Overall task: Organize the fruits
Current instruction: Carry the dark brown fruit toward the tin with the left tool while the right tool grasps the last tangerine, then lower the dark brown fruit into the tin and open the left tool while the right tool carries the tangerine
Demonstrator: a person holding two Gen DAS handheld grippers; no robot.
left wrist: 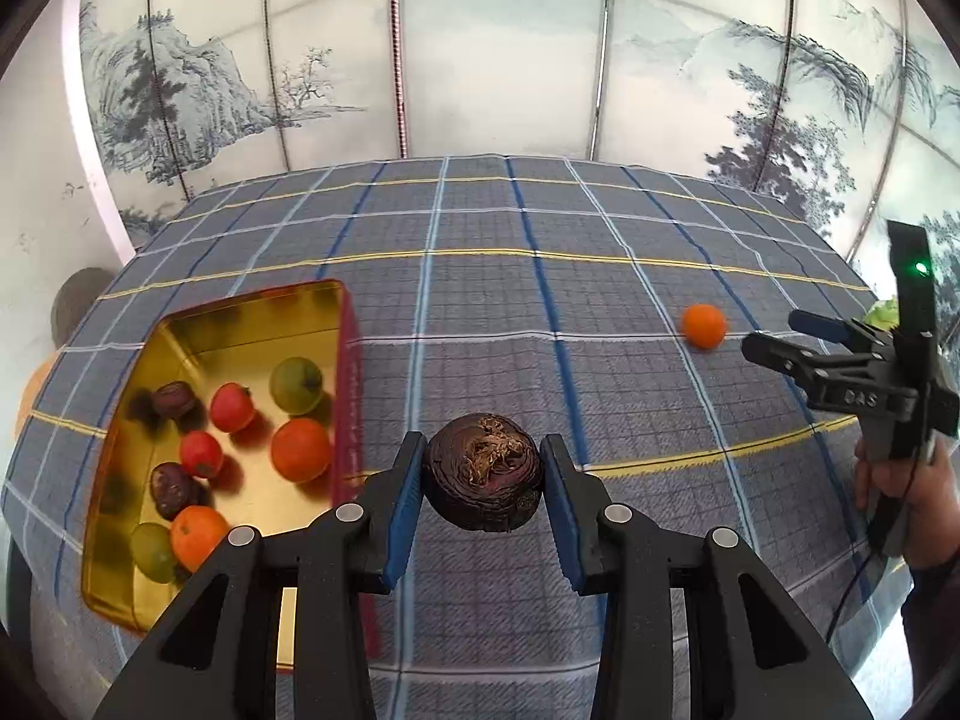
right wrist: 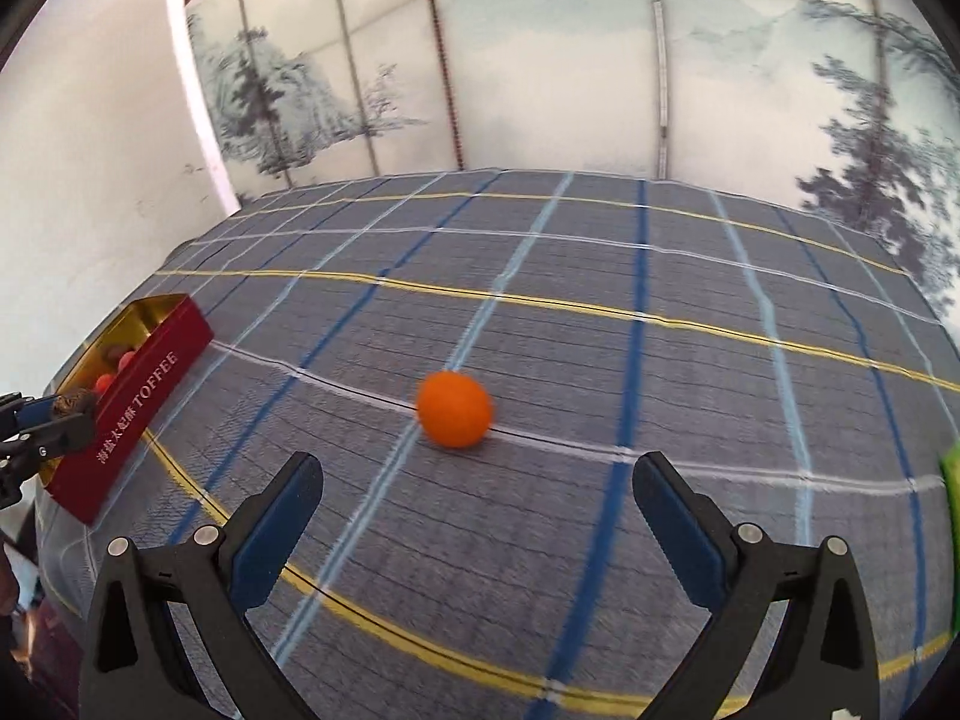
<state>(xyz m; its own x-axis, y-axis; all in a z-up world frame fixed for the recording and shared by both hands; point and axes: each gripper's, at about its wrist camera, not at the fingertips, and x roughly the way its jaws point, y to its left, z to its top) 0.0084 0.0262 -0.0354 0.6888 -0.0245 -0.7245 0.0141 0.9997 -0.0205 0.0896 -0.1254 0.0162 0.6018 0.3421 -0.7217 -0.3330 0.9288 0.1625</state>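
— Two grippers work above our plaid tablecloth (left wrist: 480,300). What do we see on the left?

— We see the left gripper (left wrist: 483,480) clamped on a dark, wrinkled round fruit (left wrist: 483,477), its blue pads pressed to both sides, held just beside the gold-lined tin (left wrist: 252,324).

— And inside that tin?

— We count two orange fruits, two red ones, two green ones and two dark ones on its gold floor. From the right wrist view its red wall reads "TOFFEE".

— Where is the right gripper (right wrist: 477,498)?

— Its jaws stand wide apart with nothing between them. We find one orange (right wrist: 454,409) alone on the cloth just ahead of them, well apart from the tin.
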